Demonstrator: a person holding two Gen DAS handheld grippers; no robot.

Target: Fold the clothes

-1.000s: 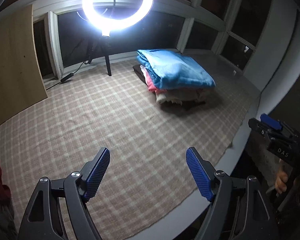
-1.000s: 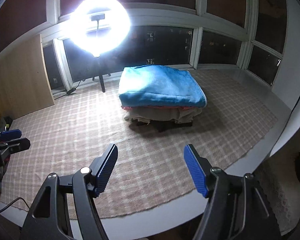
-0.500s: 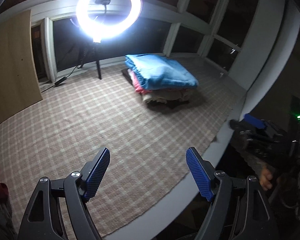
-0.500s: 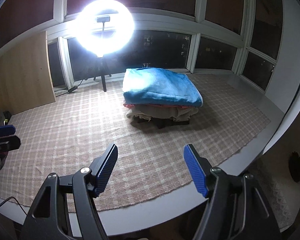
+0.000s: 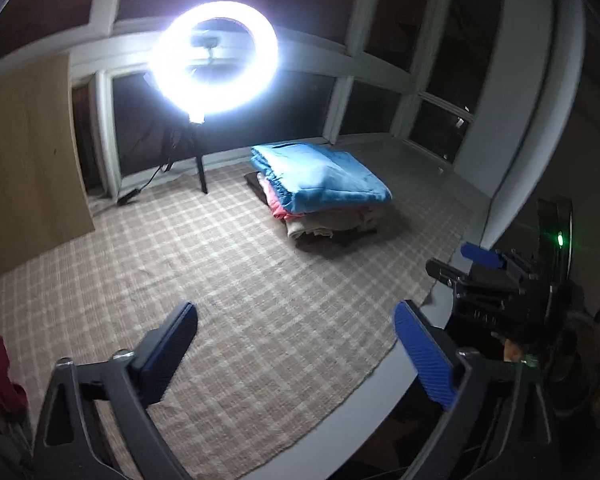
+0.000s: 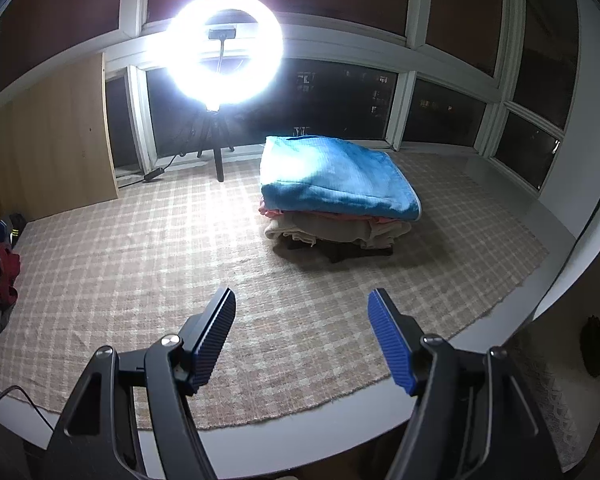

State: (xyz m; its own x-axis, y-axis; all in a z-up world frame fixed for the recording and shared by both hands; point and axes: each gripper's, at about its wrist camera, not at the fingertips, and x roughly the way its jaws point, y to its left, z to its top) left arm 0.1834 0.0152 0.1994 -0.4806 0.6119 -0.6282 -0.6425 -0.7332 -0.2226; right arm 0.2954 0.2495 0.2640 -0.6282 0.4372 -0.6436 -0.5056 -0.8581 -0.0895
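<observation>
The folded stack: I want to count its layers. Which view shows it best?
The right wrist view: the folded stack sits nearer and faces the camera, showing blue, pink, beige and dark layers. The left wrist view shows it smaller, from one corner, with the bottom layer mostly shadowed.

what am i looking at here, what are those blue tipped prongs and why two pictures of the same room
A person holds a claw tool in each hand, and each tool has a camera looking along its two blue-padded prongs. One picture is from the left claw, the other from the right claw. Both are open and hold nothing; the left one's jaws have just been opening wider. On the checked cloth sits a pile of folded clothes, blue on top, lit by a ring lamp. Unfolded red clothes lie at the left edge.
</observation>
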